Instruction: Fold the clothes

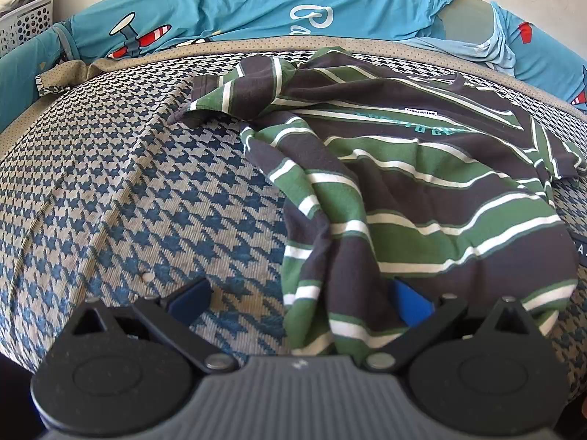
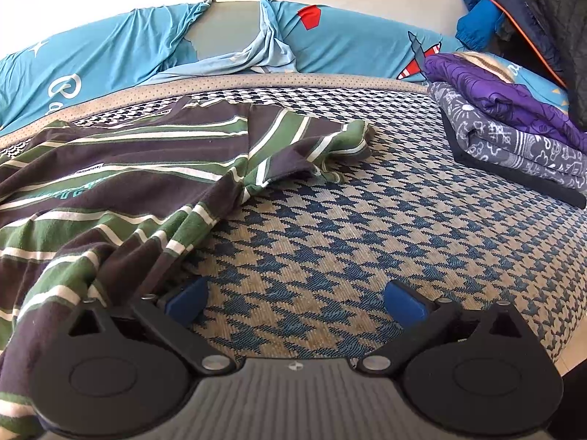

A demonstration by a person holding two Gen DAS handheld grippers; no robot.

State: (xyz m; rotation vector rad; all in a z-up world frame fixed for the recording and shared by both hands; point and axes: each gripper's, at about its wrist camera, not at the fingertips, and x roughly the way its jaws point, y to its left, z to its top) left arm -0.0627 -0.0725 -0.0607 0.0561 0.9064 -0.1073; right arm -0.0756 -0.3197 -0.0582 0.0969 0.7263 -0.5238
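— On the houndstooth bed cover, where exactly is the garment?

— A striped T-shirt, brown, green and white, lies rumpled across the middle, collar toward the far edge, hem bunched at the near edge. Its one sleeve is twisted out to the side, the other sleeve crumpled.

— And the jaws?

— The left gripper has its jaws spread wide; a hem fold lies between them, against the blue pad, nothing pinched. The right gripper is released too, over bare cover, with the shirt's edge draped by its left finger.

— How will it handle?

— I'd judge it light, soft knit: it sags, wrinkles, drags on the woven cover. Pinching a single layer at each hem corner, then the shoulders, looks best.

— Anything nearby?

— Folded blankets at the right, well apart.
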